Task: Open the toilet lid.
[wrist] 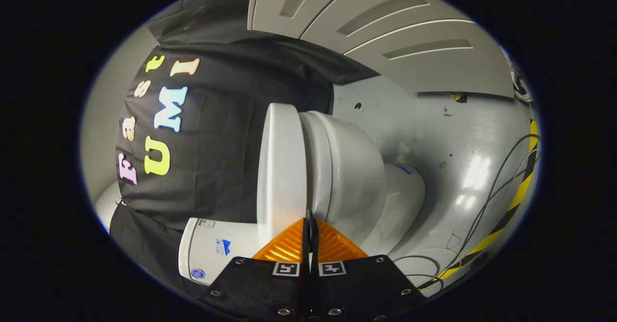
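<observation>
You are looking at a glossy grey floor (434, 134) with a black cloth wall (231, 134) hung behind the toilet, and the whole scene sits rolled on its side in your view. Black cables (496, 192) loop across the floor past the toilet, beside a strip of yellow-and-black tape (518, 196). Grey panelled doors (385, 28) stand beyond the floor.

The white toilet (352, 177) lies just ahead of your claw (311, 218). Its lid (282, 167) shows edge-on as a thick white slab, set against the seat and bowl, with only a thin seam between them near your fingertips and a slightly wider gap at the far end. The cistern (217, 249) sits beside the lid, against the cloth wall.

Your claw's fingers are pressed together with nothing between them, only a dark slit showing where they meet. The tips point right at the seam between lid and seat; you cannot tell whether they touch the lid's edge.
</observation>
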A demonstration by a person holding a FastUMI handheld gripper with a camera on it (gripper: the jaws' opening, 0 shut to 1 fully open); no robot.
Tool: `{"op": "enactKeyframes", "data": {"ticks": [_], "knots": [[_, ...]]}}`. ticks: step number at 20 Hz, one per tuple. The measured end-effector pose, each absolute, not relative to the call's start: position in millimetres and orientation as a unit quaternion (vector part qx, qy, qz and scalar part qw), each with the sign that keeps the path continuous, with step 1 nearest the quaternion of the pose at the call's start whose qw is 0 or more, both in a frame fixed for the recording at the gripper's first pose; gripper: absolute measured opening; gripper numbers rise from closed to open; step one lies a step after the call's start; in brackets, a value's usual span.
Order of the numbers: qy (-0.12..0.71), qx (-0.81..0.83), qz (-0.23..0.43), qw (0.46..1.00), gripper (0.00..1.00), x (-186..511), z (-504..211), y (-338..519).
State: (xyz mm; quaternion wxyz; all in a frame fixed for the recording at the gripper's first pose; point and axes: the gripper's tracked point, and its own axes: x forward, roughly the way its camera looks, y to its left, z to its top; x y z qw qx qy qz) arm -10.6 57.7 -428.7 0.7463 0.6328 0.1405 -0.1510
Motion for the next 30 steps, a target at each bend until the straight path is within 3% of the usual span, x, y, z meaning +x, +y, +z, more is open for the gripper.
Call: {"op": "enactKeyframes", "data": {"ticks": [7,30], "knots": [[0.159,0.626,-0.179,0.742,0.00,-13,-426,58],[0.207,0.478,-0.192,0.832,0.00,-12,-351,66]]}}
